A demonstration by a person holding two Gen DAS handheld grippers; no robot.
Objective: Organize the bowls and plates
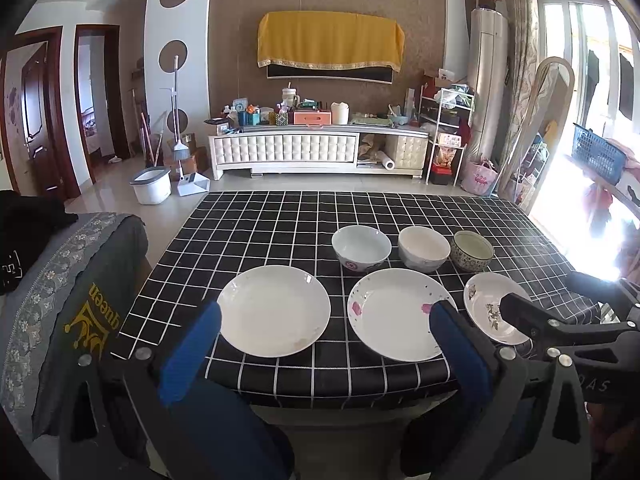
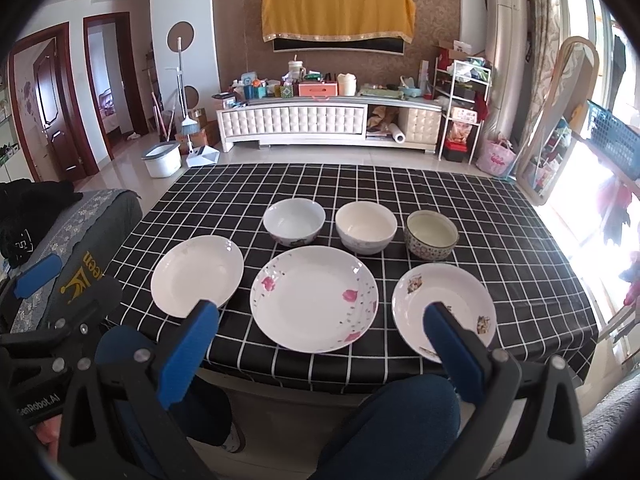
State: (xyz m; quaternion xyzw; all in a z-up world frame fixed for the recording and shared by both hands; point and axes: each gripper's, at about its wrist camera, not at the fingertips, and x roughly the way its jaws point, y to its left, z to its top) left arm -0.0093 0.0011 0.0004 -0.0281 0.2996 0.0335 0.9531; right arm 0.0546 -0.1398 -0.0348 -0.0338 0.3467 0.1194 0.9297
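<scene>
Three plates lie in a row near the front of the checked table (image 1: 260, 224): a plain white plate (image 1: 274, 310) (image 2: 197, 275), a pink-flowered plate (image 1: 400, 314) (image 2: 314, 298) and a small patterned plate (image 1: 490, 306) (image 2: 444, 310). Behind them stand a white bowl (image 1: 361, 248) (image 2: 294, 221), a cream bowl (image 1: 424, 249) (image 2: 366, 227) and a patterned bowl (image 1: 472, 251) (image 2: 431, 234). My left gripper (image 1: 326, 314) is open and empty, above the table's front edge. My right gripper (image 2: 320, 314) is open and empty, also at the front edge; it shows in the left wrist view (image 1: 520, 312).
A grey embroidered cloth (image 1: 60, 288) covers a seat left of the table. The person's knees (image 2: 392, 420) are below the front edge. A TV cabinet (image 1: 316, 148), bucket (image 1: 151, 185) and shelf rack (image 1: 444, 132) stand across the floor.
</scene>
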